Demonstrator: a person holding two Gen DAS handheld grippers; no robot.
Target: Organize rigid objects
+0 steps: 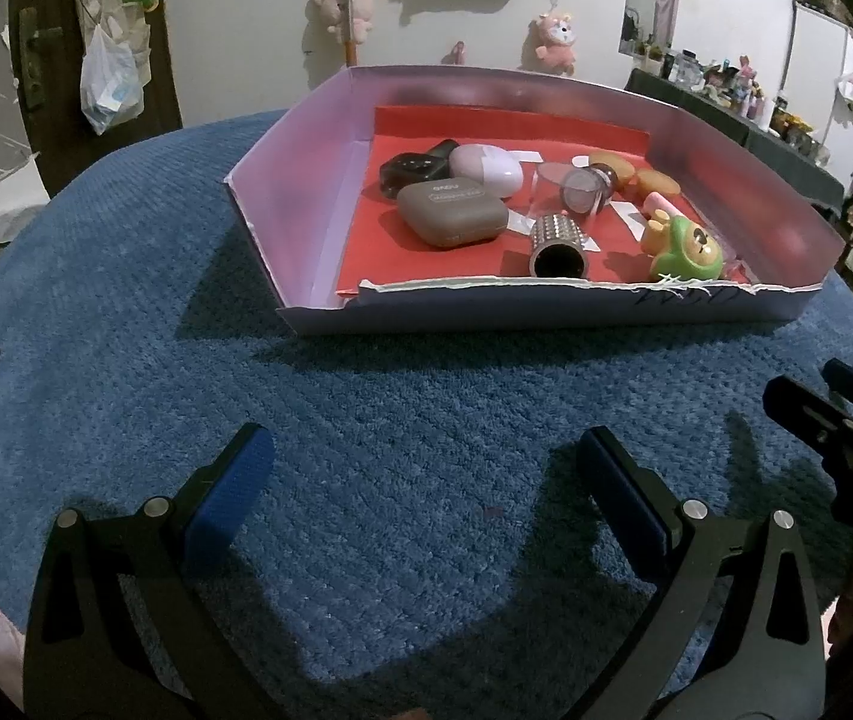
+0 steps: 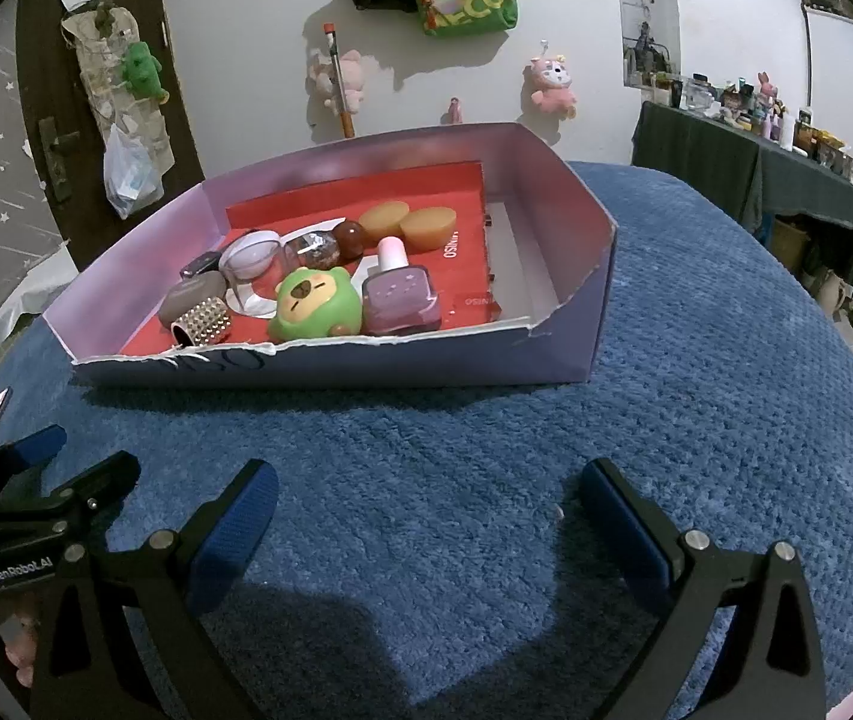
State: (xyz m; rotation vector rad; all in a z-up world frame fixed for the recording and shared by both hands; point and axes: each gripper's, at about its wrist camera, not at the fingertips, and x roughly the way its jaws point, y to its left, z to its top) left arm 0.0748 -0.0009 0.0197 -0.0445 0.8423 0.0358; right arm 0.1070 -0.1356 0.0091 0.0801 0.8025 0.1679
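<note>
Both the left gripper (image 1: 423, 474) and right gripper (image 2: 429, 507) are held wide open and empty, with the cardboard tray (image 2: 336, 369) of trinkets found straight ahead, roughly equally near, the green bear toy (image 2: 315, 306) sat by its torn front edge.

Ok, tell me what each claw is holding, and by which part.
Nothing. The left claw and right claw are both open over the blue mat.

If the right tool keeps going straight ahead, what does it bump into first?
Probably the torn front wall of the box. The right tool is open over the blue rug, with nothing between them, though depth is hard to judge.
</note>
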